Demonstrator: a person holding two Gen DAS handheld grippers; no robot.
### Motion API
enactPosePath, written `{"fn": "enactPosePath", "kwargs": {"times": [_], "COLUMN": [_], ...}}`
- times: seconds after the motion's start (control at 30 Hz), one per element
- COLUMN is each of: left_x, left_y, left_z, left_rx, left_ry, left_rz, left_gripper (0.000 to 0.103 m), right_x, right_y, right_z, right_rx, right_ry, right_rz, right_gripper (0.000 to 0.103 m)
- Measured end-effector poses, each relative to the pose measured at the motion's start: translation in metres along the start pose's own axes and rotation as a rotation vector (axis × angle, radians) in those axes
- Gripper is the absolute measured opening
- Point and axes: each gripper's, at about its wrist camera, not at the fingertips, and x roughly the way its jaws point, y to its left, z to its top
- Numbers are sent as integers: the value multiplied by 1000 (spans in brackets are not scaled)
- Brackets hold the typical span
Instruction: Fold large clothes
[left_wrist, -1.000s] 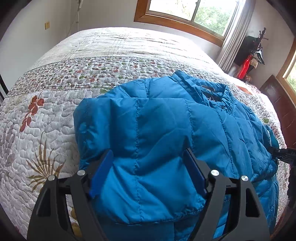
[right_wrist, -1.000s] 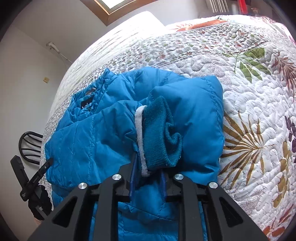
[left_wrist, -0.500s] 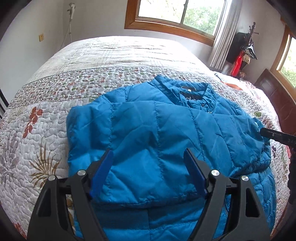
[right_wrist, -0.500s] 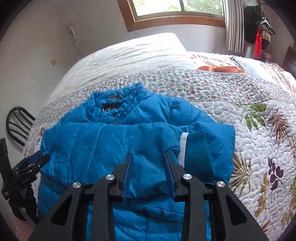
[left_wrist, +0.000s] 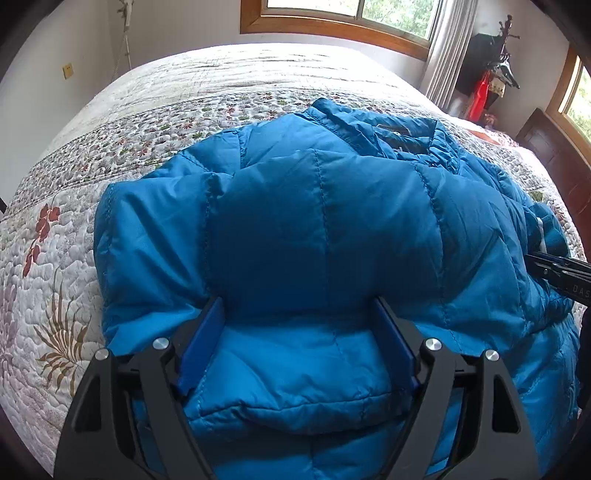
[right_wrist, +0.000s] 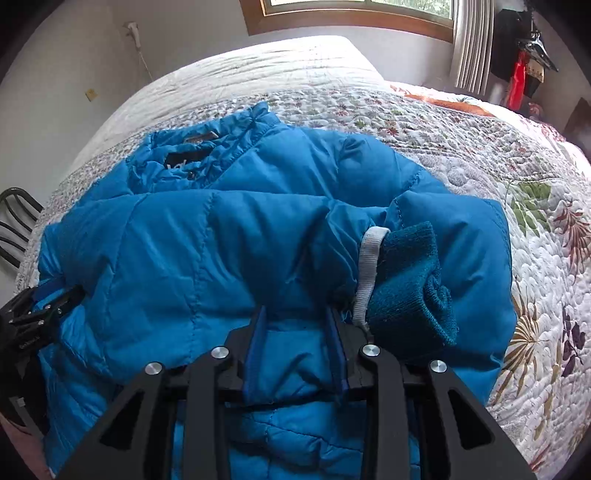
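Note:
A blue quilted puffer jacket (left_wrist: 325, 229) lies on the bed, sleeves folded across its body, collar at the far end. It also shows in the right wrist view (right_wrist: 207, 258). My left gripper (left_wrist: 297, 310) is open, its blue pads astride a fold of the jacket near its left side. My right gripper (right_wrist: 297, 317) is partly open with jacket fabric between its pads, beside the teal knit cuff (right_wrist: 410, 284) with a white band. The right gripper's tip (left_wrist: 554, 264) shows at the right edge of the left wrist view.
The jacket rests on a white floral quilt (left_wrist: 155, 122) that covers the bed. A wooden-framed window (left_wrist: 332, 22) and curtain are behind. A dark chair (right_wrist: 14, 218) stands at the left, a coat rack (left_wrist: 495, 74) at the right.
Both grippers were pulled back and raised half a second ago; now they are low against the jacket again. The right gripper let go of the cuff and has opened slightly.

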Motion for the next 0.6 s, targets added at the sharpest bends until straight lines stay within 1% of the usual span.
{"fn": "enactPosePath", "kwargs": {"times": [0.03, 0.07, 0.1, 0.13, 0.17, 0.2, 0.27, 0.3, 0.43, 0.53, 0.6], "left_x": [-2, -5, -12, -22, -35, -48, -75, -89, -133, -155, -164], "left_y": [0, 0, 1, 2, 5, 9, 20, 27, 48, 64, 76], "left_z": [0, 1, 0, -2, -6, -11, -25, -34, -80, -124, -148], "left_rx": [-6, -8, -11, -18, -27, -39, -70, -74, -61, -67, -89], "left_ry": [1, 6, 9, 3, -10, -17, -37, -50, -92, -82, -64], "left_rz": [4, 11, 22, 20, -2, -22, -61, -68, -11, 4, 0], "left_gripper": [80, 80, 78, 78, 79, 81, 85, 88, 91, 92, 92], "right_x": [-3, -11, -25, -40, -58, -74, -102, -114, -148, -165, -172], "right_y": [1, -1, -6, -13, -18, -22, -26, -27, -31, -30, -30], "right_z": [1, 0, -2, -6, -12, -20, -40, -50, -102, -145, -172], "right_rx": [-10, -6, 19, 46, 61, 60, 33, 21, -24, -67, -79], "right_ry": [-9, -23, -49, -81, -114, -135, -156, -165, -159, -148, -137], "right_rz": [2, 24, 74, 143, 212, 243, 240, 239, 233, 229, 232], "right_gripper": [32, 32, 33, 38, 47, 49, 52, 53, 61, 68, 69]}}
